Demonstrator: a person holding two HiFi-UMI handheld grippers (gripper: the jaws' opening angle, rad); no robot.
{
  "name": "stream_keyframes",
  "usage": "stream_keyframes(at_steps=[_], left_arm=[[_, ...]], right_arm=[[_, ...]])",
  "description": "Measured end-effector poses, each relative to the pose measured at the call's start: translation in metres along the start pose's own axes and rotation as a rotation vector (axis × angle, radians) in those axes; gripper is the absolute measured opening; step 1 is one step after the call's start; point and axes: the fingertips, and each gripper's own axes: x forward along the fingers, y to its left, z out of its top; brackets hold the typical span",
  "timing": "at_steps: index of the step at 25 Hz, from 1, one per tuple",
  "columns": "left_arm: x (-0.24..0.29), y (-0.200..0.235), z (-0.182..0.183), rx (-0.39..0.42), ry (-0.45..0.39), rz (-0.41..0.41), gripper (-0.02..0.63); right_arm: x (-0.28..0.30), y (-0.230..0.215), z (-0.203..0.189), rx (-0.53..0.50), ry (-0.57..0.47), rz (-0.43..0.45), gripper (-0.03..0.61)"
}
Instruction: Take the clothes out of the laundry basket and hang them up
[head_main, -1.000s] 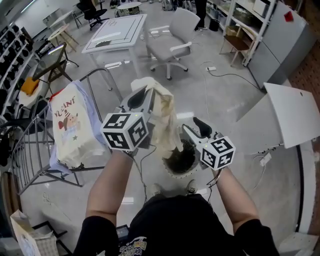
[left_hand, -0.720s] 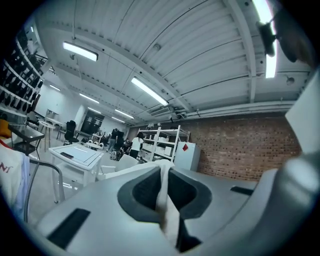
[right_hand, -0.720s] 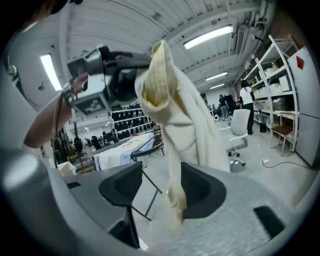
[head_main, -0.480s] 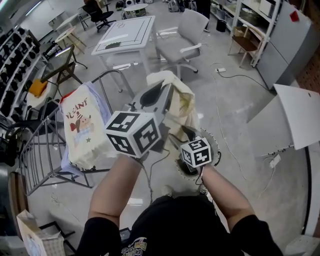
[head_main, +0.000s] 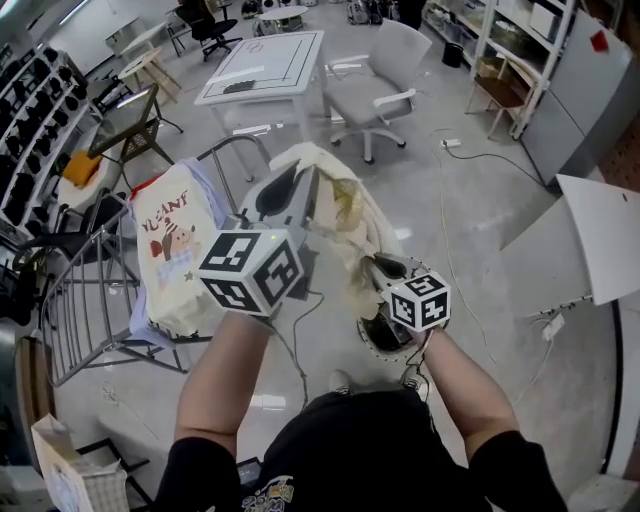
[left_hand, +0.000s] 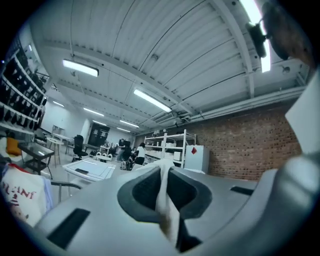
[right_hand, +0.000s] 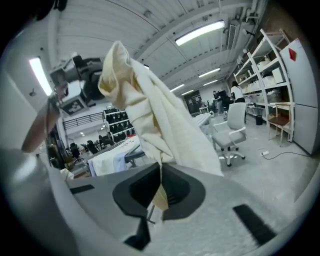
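Both bare forearms reach forward from black short sleeves, elbows bent. The left forearm (head_main: 225, 375) ends in the left hand-held gripper (head_main: 297, 180), whose marker cube (head_main: 250, 270) looms large, raised close to the head camera. In the left gripper view its jaws stand pressed together on a thin fold of the cream garment (head_main: 345, 205). The right forearm (head_main: 455, 375) angles inward, carrying the right hand-held gripper (head_main: 377, 262) lower and just beside the left one, its marker cube (head_main: 420, 300) smaller in view. The right jaws have just been closing and now pinch a lower edge of the same garment, the cloth rising from between them.
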Motion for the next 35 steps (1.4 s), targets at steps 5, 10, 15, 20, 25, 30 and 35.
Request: stream_keyframes(at_steps=[5,10,15,20,25,30,35], left_arm=[[-0.008,0.045,-0.019,0.005,0.026,0.102,0.023],[-0.017,0.065,-0.05,-0.03,0.087,0.137,0.025],[-0.033,0.062,-0.085,-0.061,0.181,0.157,0.025],[-0.062,0.045,-0.114,-0.093,0.235,0.189,0.03],[-0.089,0.011,-0.146,-0.164,0.275,0.153,0.071],[-0.119,-0.037,-0.163,-0.292,0.241,-0.056,0.182],[-0.155,-0.055,-0.162,-0.276,0.192,-0.023,0.229]], right_arm=[[-0.033,0.012,0.028,0.003,-0.064,0.121,0.012],[-0.069,0.019,0.068,0.046,-0.173,0.181,0.011],[-0.105,0.027,0.109,0.162,-0.292,0.232,0.011],[-0.137,0.02,0.153,0.288,-0.4,0.273,0.011],[-0.162,0.016,0.182,0.285,-0.437,0.32,0.011],[-0.176,-0.012,0.188,0.375,-0.47,0.316,0.011],[-0.181,-0.013,0.184,0.377,-0.442,0.36,0.009]])
